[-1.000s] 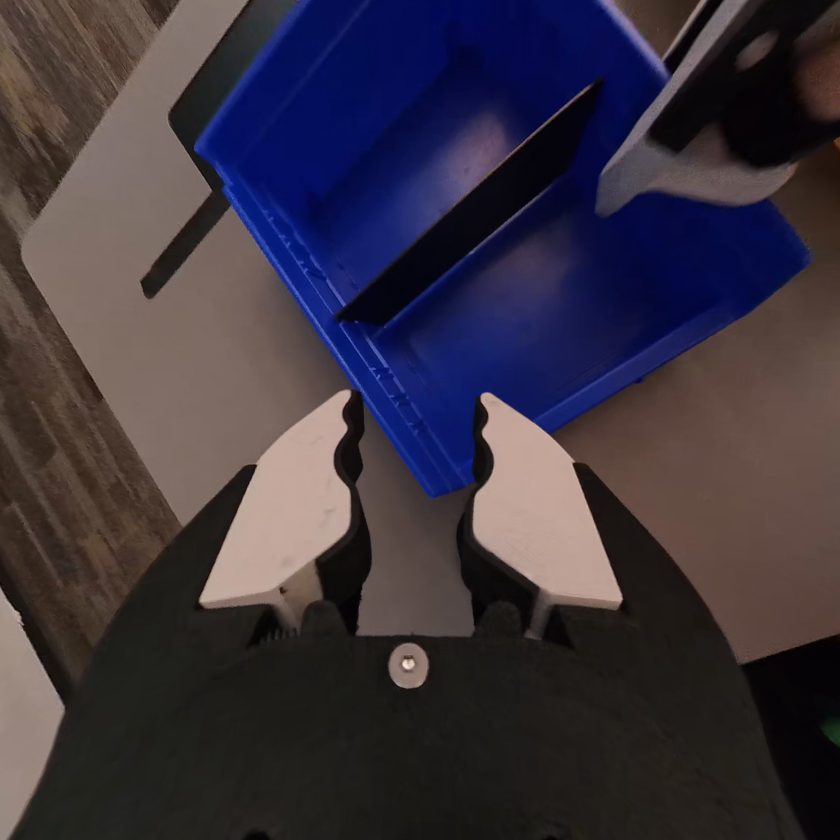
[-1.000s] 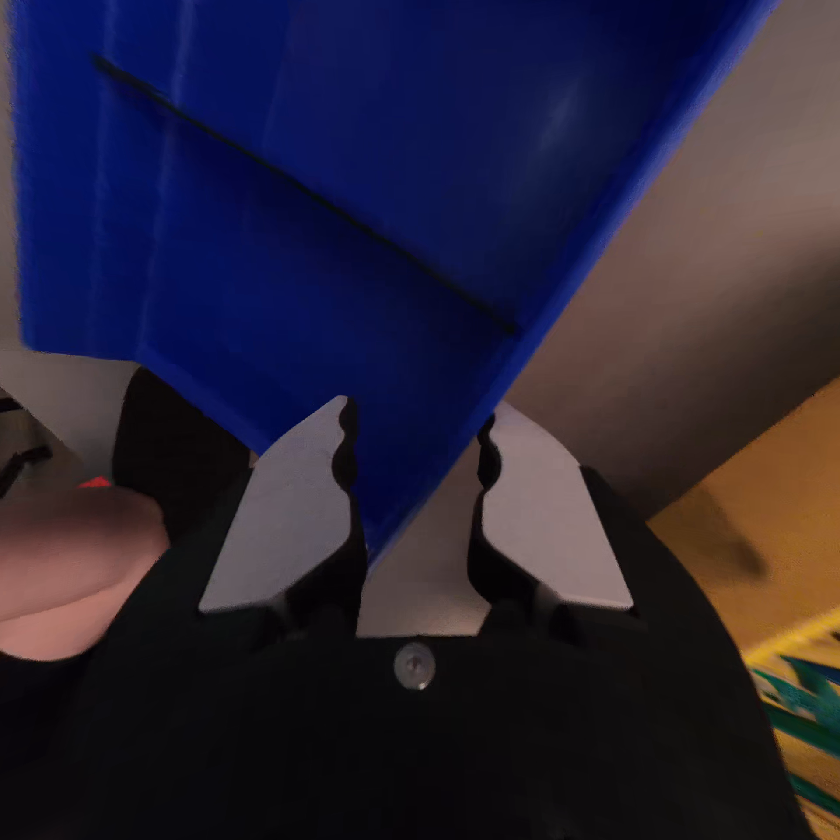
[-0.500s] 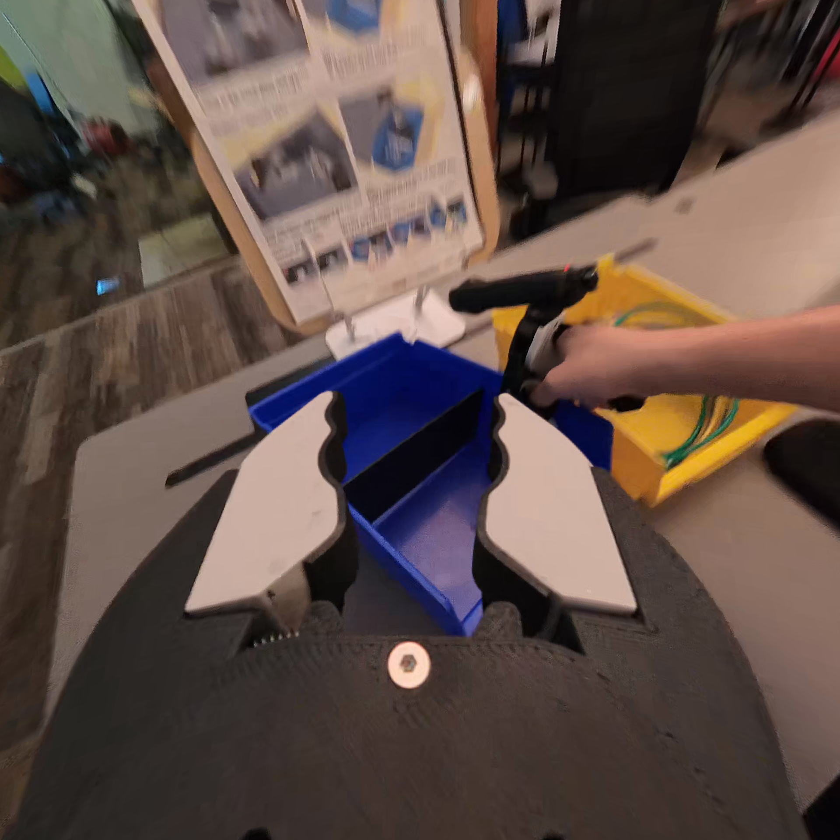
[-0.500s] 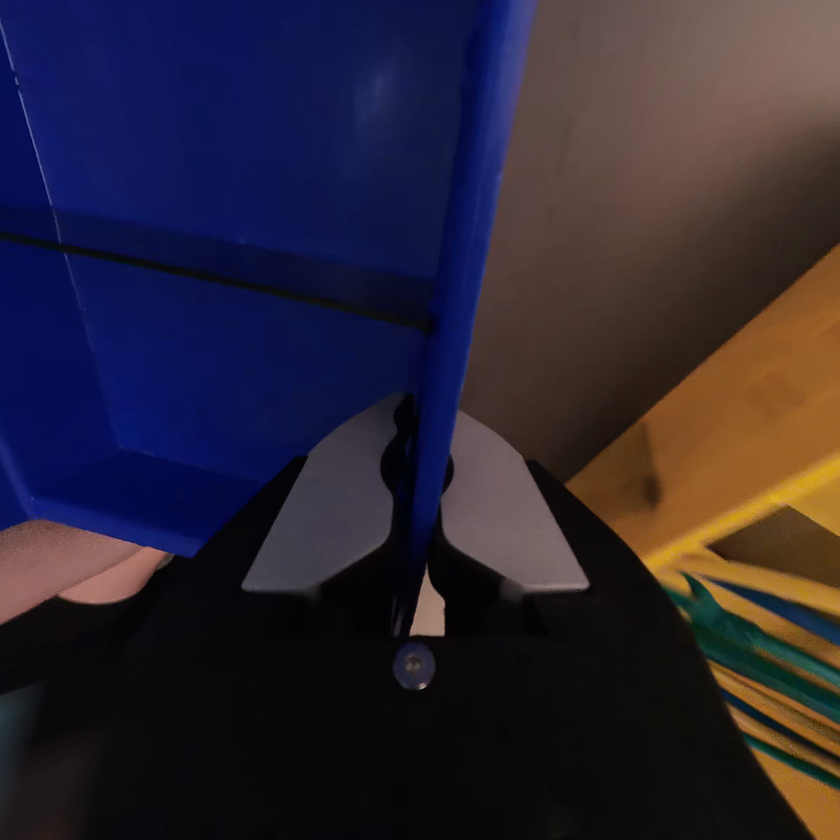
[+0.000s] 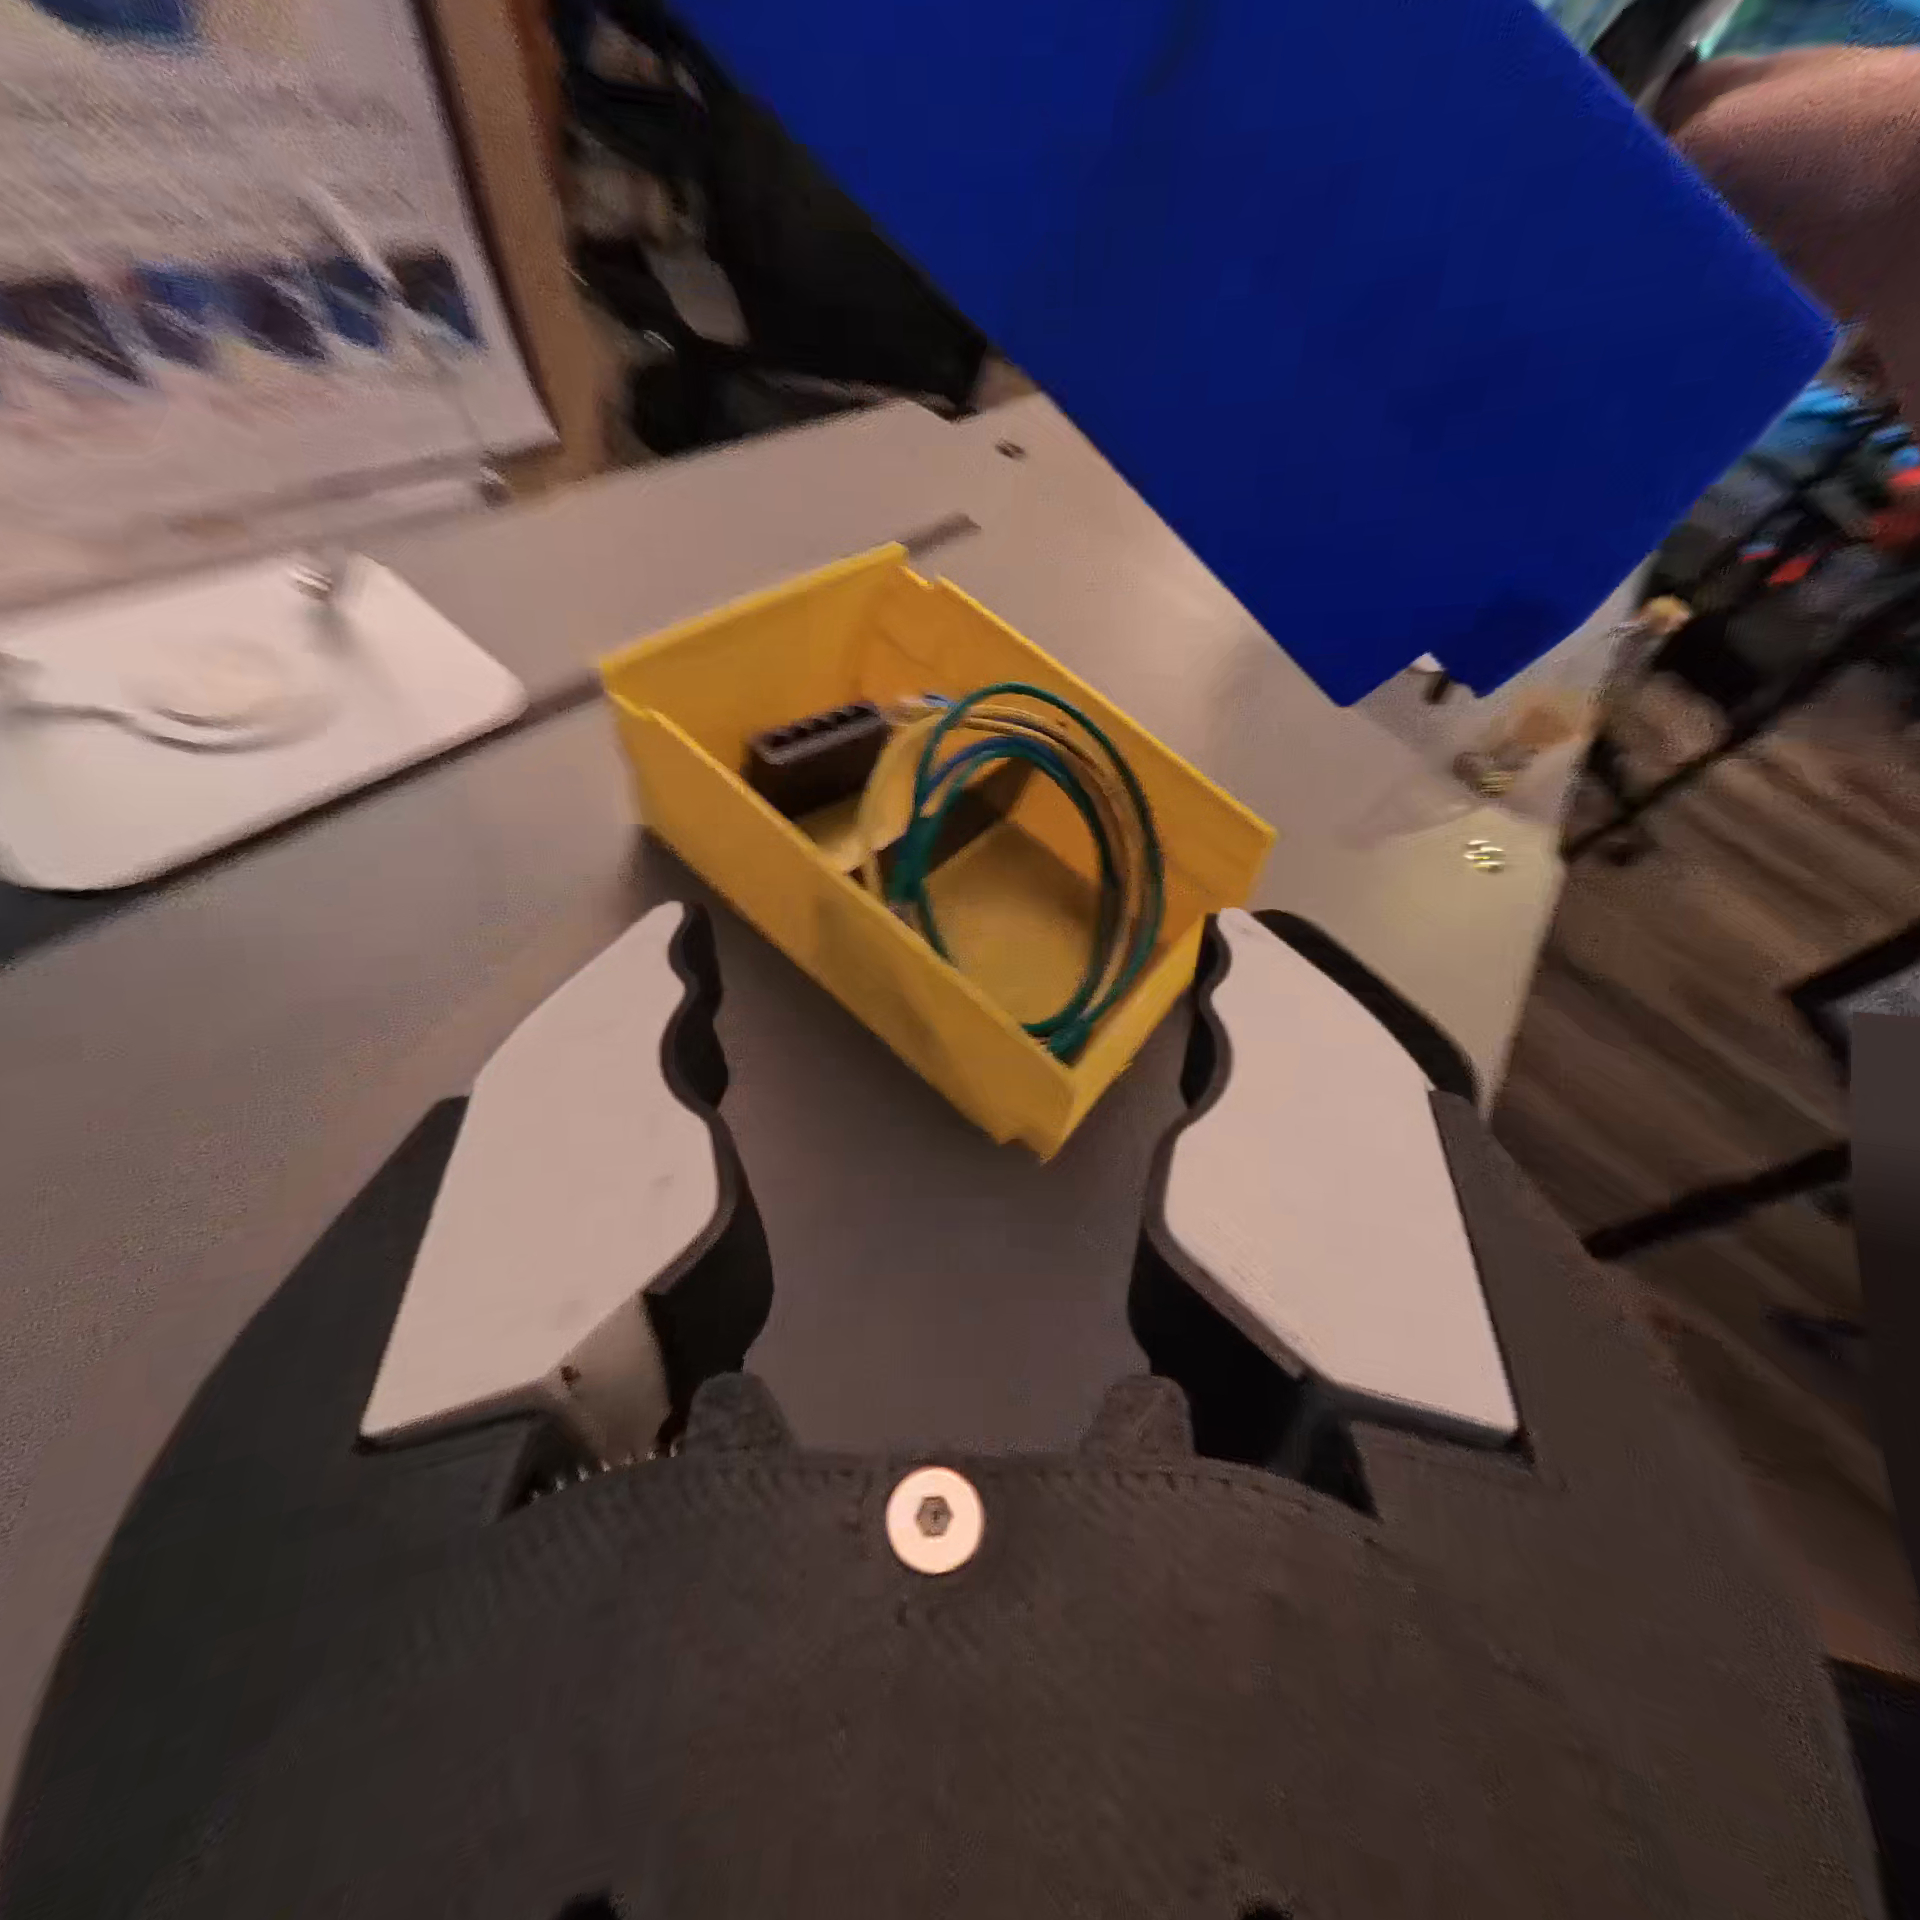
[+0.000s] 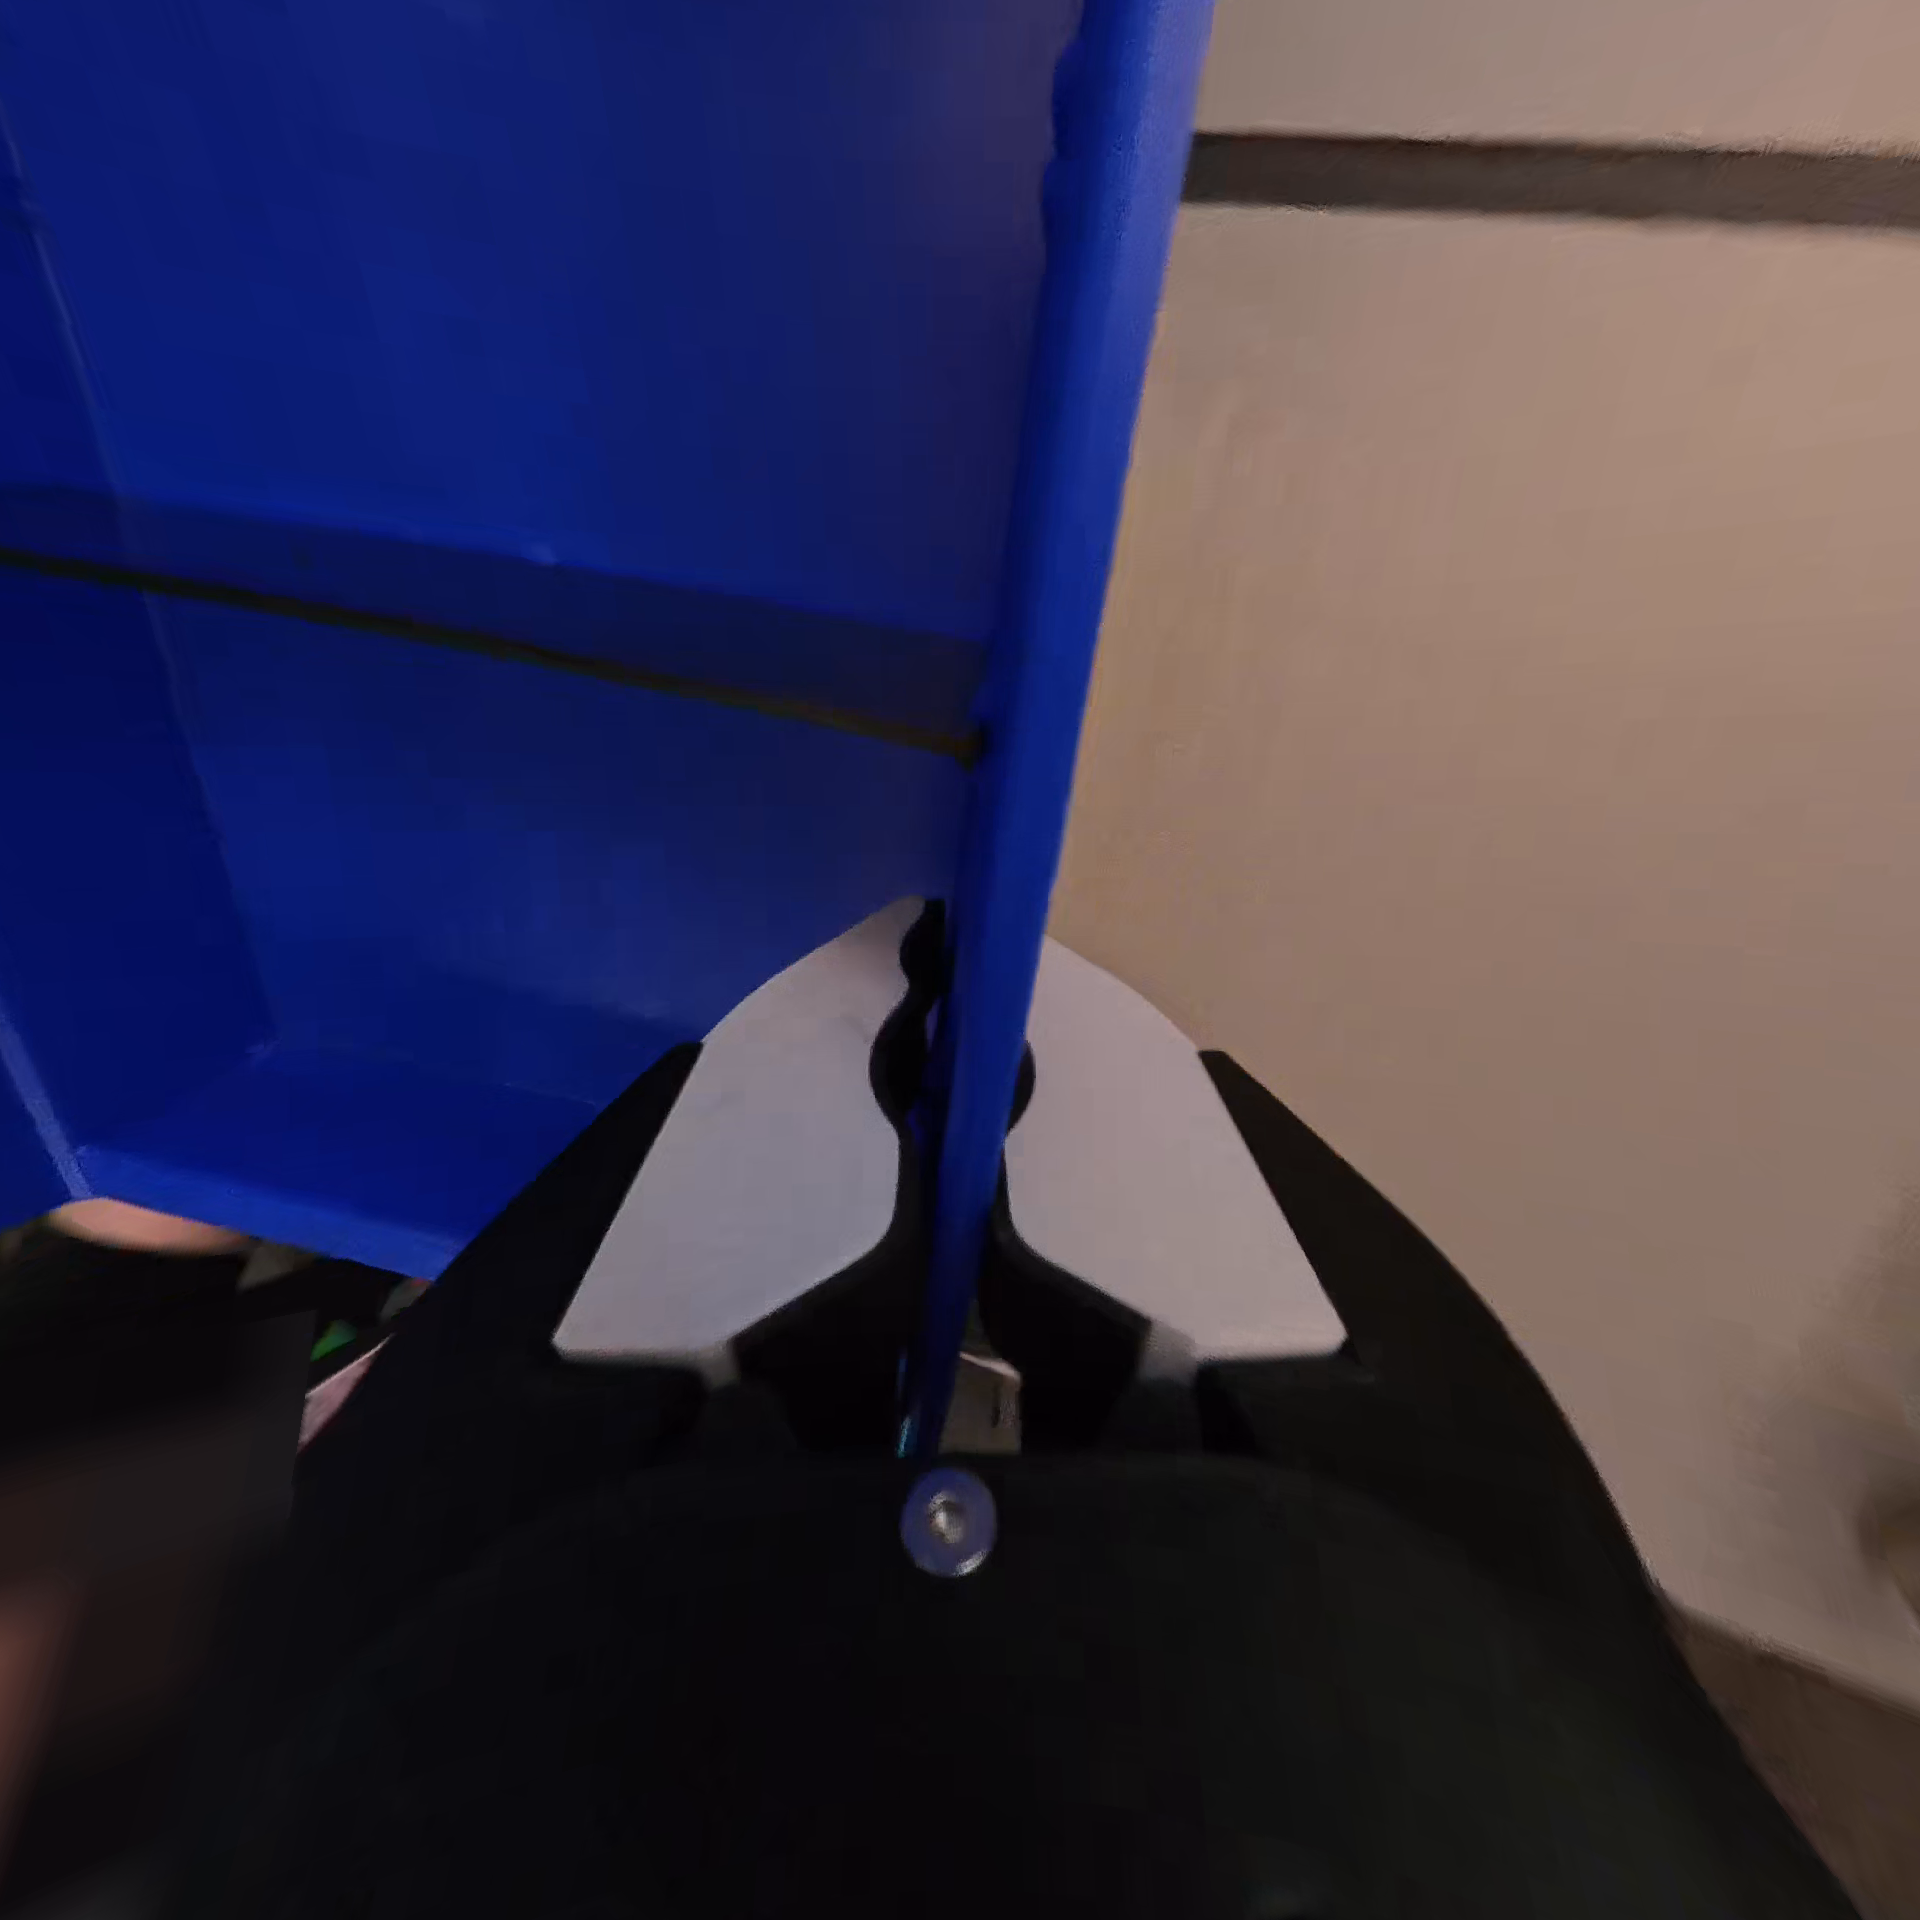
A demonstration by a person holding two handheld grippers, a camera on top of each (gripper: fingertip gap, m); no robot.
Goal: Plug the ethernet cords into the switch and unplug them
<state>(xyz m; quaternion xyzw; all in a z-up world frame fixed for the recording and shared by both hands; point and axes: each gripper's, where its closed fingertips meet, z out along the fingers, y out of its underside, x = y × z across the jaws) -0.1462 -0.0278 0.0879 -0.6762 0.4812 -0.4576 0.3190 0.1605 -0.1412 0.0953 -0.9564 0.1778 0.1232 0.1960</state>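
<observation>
Blue bin up in the air, yellow bin on the table

Right claw [image 6: 966,997] is clamped on the blue bin's [image 5: 1299,260] side wall, above the yellow bin [image 5: 800,883]. Left claw [image 5: 951,997] gapes wide, empty, just short of it; switch [image 5: 816,753] and coiled cords [image 5: 1039,842] sit inside

Left gripper [image 5: 951,997] held above the surface, tilted downward, jaws spread wide with nothing between the pale fingers [image 5: 566,1174]. Right gripper [image 6: 961,1049] raised high at the far right, jaws clamped tight on a thin blue wall, fingers [image 6: 769,1153] pressed against either face. Bare forearm [image 5: 1808,166] of the person visible at the far right, behind it.
</observation>
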